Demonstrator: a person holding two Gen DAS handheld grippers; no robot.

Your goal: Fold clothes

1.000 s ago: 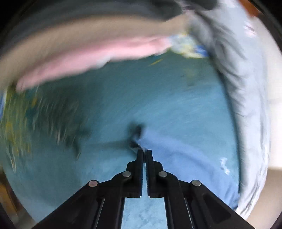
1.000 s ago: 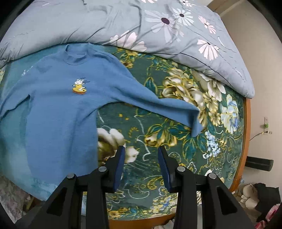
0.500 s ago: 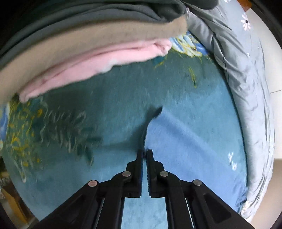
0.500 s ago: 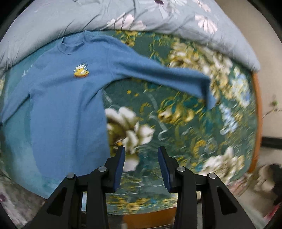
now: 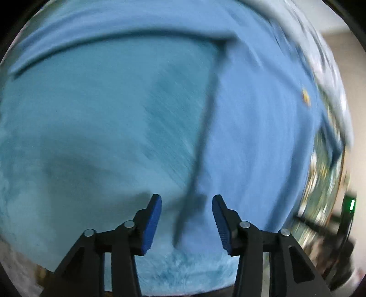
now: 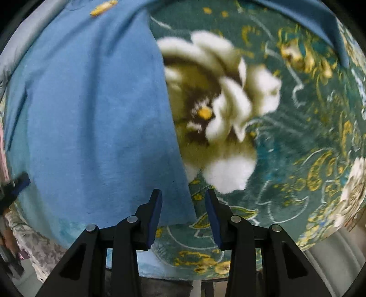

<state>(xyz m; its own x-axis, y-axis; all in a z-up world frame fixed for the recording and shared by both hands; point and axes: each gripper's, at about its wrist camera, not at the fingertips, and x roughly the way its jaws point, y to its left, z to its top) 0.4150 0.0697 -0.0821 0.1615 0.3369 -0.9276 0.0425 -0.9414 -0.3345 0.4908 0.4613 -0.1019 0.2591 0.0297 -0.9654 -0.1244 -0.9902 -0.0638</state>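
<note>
A blue long-sleeved sweater lies flat on a floral bedspread, with a small yellow emblem on its chest. My right gripper is open and empty, its jaws straddling the sweater's lower right hem corner. In the blurred left wrist view the sweater fills the right half, with its left sleeve stretched along the top. My left gripper is open and empty over the sweater's left side edge near the hem.
The teal part of the bedspread lies left of the sweater. A grey floral quilt runs along the far side. The bed's front edge is just below my right gripper. The left gripper's tip shows at far left.
My left gripper has opened, letting go of the sleeve cuff, and swung toward the sweater's lower left edge. My right gripper has come down close to the lower right hem corner.
</note>
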